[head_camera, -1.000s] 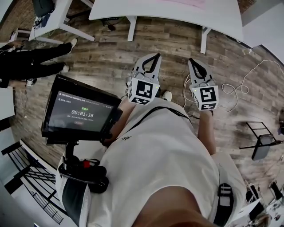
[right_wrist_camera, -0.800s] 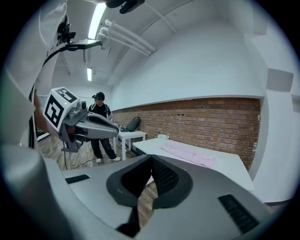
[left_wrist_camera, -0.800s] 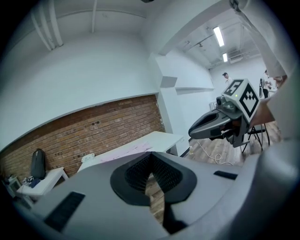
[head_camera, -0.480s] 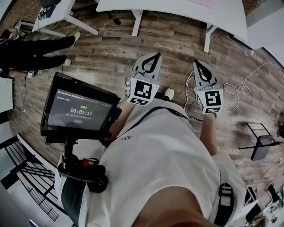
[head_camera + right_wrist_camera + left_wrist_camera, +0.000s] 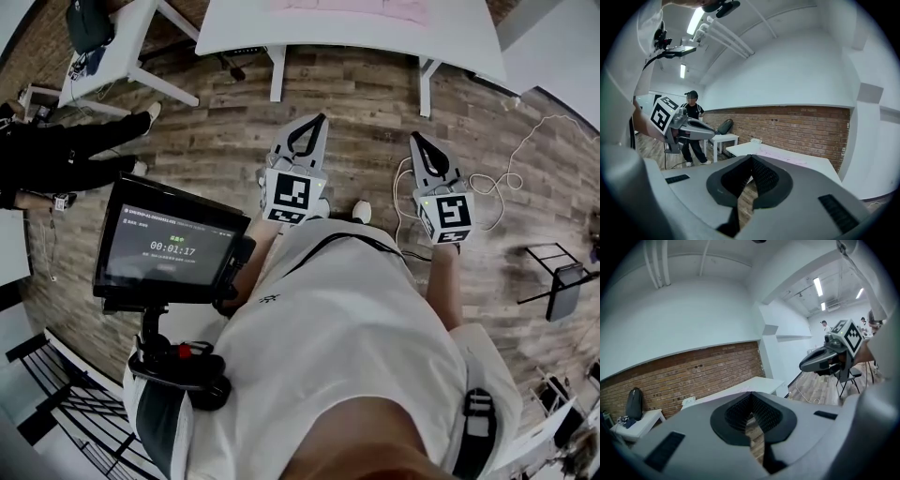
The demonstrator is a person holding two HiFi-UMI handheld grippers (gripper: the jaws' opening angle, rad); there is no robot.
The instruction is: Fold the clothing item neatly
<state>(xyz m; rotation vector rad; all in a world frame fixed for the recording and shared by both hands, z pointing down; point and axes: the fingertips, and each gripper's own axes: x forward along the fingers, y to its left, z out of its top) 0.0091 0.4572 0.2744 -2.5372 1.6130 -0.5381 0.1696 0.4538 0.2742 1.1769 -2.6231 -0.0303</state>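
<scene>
Two grippers, left gripper and right gripper: I'm holding both shut and empty, short of the white table. Pale pink cloth, probably the garment, is lying on that table straight ahead, lengthwise across; left tip looking slightly nearer.

My fingers are matt grey plastic, their pads ribbed and black. At twelve o'clock the floor is wood planks; the wall is rough brick.
</scene>
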